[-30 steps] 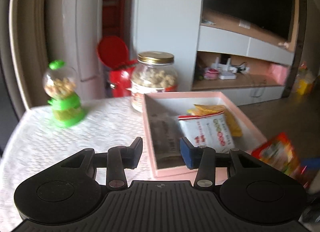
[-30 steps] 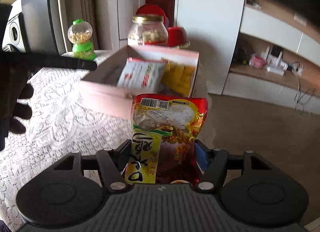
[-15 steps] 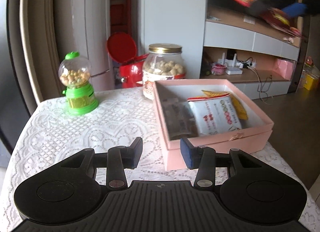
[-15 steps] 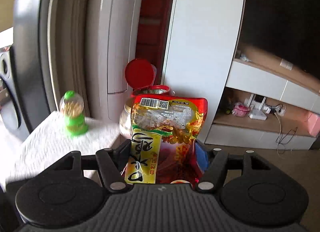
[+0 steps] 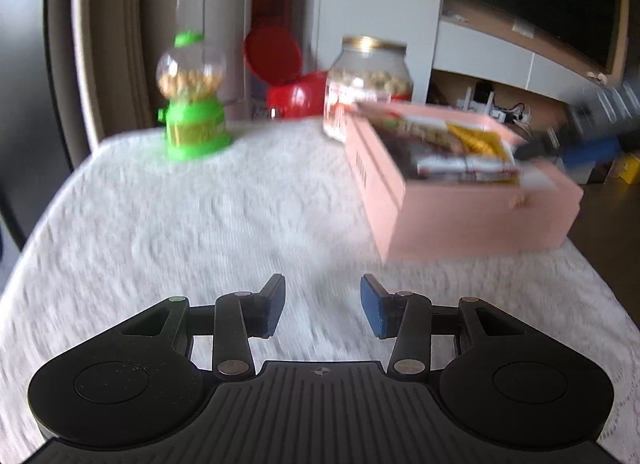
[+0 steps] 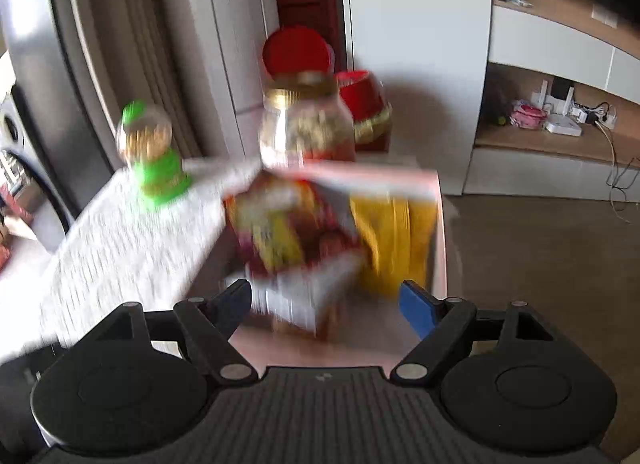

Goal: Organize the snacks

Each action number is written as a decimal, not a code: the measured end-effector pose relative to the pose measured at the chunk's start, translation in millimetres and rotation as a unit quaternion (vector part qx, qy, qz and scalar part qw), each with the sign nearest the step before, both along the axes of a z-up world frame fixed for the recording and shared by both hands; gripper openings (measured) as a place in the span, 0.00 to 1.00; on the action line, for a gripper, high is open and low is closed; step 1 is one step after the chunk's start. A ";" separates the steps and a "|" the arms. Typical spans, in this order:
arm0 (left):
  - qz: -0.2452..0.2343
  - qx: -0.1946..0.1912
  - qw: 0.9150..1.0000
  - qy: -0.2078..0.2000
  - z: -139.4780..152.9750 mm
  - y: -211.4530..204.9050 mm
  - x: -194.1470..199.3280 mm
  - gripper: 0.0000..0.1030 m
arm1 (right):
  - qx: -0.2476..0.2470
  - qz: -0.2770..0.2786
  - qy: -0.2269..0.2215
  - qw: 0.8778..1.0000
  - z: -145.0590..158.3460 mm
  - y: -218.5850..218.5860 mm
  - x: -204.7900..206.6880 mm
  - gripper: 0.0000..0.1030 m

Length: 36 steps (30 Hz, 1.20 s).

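A: Where does the step stand?

B: I'm dropping the red packet (image 6: 296, 232) into the pink box (image 5: 472, 220). My right gripper (image 6: 332, 304) has just been opening its jaws; they now stand wide and neither pad touches the packet, which lies blurred just ahead of them over the box, beside the yellow bag (image 6: 396, 240). Whether it has fully settled I cannot tell.

A: And doing it well?

B: I'd keep those jaws wide and draw back up and away, so no pad catches the wrapper and drags it out. The box is getting full, so the packet may need a nudge flat. The jar (image 6: 306, 124) stands close behind the box; I'd stay clear of it.

A: Your other tool?

B: My left gripper (image 5: 323, 306) is part open with nothing between its pads, low over the tablecloth (image 5: 200, 224), well short of the box.

A: What differs from 1 second back?

B: Then my right jaws were clamped on the packet, short of the box. Now it is released. My left view showed the box from above; now it sees it from the side, lower.
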State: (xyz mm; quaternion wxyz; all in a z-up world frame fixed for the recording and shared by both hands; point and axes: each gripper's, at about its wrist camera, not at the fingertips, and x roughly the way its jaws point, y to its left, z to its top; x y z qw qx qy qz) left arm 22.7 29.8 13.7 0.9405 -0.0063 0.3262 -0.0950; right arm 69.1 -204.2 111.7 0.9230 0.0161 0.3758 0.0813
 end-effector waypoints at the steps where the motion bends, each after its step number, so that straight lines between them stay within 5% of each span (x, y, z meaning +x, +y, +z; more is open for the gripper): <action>1: 0.001 -0.008 1.000 0.014 -6.4 -0.1 -1.6 0.47 | 0.002 0.002 0.004 1.000 -12.6 -1.4 -12.7 0.80; 5: 0.000 0.033 0.999 -0.006 -12.4 -20.7 -26.1 0.49 | 0.019 0.000 0.024 1.000 -64.8 0.7 -55.3 0.80; 7: -0.001 0.023 1.000 0.000 -12.3 -24.0 -33.6 0.53 | 0.030 -0.004 0.038 0.999 -84.3 -0.5 -68.1 0.80; 10: 0.003 0.026 1.000 -0.006 -13.5 -29.0 -39.9 0.53 | 0.009 -0.014 -0.015 1.000 -96.6 2.6 -86.5 0.83; 13: 0.014 0.022 1.000 -0.007 -13.4 -33.0 -38.6 0.57 | -0.021 -0.021 -0.020 0.999 -100.1 8.2 -88.4 0.85; 17: 0.016 0.030 0.999 -0.012 -13.9 -38.8 -38.3 0.60 | -0.050 -0.037 -0.015 0.998 -103.8 16.7 -81.9 1.00; 36: 0.021 0.034 0.999 -0.013 -14.5 -40.0 -35.5 0.61 | -0.033 -0.063 -0.041 0.997 -108.4 7.9 -89.2 1.00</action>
